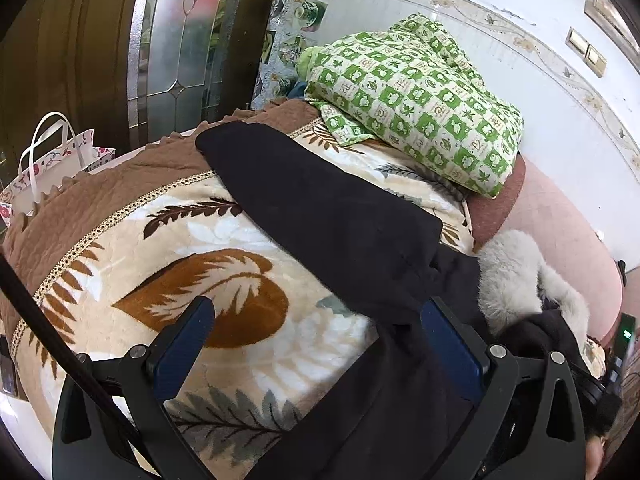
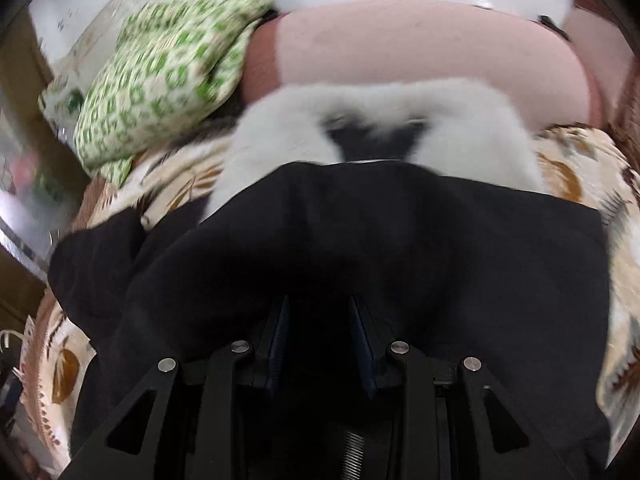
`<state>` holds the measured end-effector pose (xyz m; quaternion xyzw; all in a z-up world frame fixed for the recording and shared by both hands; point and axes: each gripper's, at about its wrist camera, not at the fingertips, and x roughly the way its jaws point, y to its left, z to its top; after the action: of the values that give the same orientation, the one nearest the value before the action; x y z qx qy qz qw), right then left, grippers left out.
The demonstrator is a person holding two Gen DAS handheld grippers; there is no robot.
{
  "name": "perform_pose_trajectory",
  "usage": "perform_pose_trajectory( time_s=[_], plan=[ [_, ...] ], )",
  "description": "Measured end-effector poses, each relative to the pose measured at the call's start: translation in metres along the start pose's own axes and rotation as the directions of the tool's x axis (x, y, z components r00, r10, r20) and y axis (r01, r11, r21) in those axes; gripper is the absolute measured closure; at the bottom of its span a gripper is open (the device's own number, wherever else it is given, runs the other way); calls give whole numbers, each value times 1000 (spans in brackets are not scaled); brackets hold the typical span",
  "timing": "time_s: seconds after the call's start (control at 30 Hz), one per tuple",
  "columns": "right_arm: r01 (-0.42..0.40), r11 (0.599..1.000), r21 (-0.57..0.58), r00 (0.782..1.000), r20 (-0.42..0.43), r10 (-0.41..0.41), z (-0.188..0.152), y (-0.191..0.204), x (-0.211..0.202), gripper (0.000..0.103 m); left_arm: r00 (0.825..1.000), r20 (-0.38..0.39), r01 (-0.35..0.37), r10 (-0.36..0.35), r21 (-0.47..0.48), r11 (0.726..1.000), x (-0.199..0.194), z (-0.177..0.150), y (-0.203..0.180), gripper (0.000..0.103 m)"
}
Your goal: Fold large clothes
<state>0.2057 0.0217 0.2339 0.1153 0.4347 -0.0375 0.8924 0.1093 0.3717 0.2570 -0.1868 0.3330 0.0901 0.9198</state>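
Note:
A large black coat [image 1: 340, 216] with a grey-white fur collar [image 1: 516, 272] lies on a leaf-patterned blanket [image 1: 168, 248] on the bed. One sleeve stretches toward the far left. My left gripper [image 1: 316, 320] is open, with its fingers spread over the coat's edge and the blanket. In the right wrist view the coat [image 2: 360, 232] fills the middle and the fur collar [image 2: 384, 128] lies beyond it. My right gripper [image 2: 319, 308] is shut on a fold of the black coat.
A green checked quilt [image 1: 424, 96] is piled at the head of the bed, also in the right wrist view [image 2: 160, 76]. A paper gift bag [image 1: 52, 164] stands left of the bed. A white wall [image 1: 480, 20] and a glass-panelled door [image 1: 180, 40] are behind.

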Motion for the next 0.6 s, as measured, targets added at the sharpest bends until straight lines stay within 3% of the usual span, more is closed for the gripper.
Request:
perform_pose_trajectory(
  time_s=[0.13, 0.27, 0.33, 0.4, 0.43, 0.47, 0.53, 0.6],
  plan=[
    [0, 1000, 6, 999, -44, 0, 11, 18, 32, 68, 1000, 8, -7, 7, -3, 1000, -2, 2, 2, 0],
    [44, 999, -16, 994, -95, -45, 15, 24, 52, 60, 1000, 9, -11, 11, -5, 1000, -2, 2, 3, 0],
    [30, 999, -12, 993, -116, -32, 21, 24, 43, 60, 1000, 9, -21, 21, -1, 1000, -1, 3, 3, 0],
    [-26, 1000, -3, 997, -67, 26, 21, 19, 17, 59, 1000, 0, -14, 14, -4, 1000, 0, 4, 4, 0],
    [-53, 998, -23, 998, -33, 52, 17, 18, -1, 52, 1000, -5, -6, 6, -9, 1000, 0, 4, 5, 0],
    [-63, 996, -61, 998, -11, 63, 9, 18, -18, 37, 1000, -7, -2, 2, -13, 1000, 0, 4, 4, 0],
    [-49, 988, -146, 999, 7, 50, -8, 19, -37, 17, 1000, -12, 5, -5, -11, 1000, 1, 3, 1, 0],
    [5, 964, -266, 1000, -7, -7, -32, 22, -43, 16, 1000, -15, 1, -1, 5, 1000, 2, 0, -4, 0]
  ],
)
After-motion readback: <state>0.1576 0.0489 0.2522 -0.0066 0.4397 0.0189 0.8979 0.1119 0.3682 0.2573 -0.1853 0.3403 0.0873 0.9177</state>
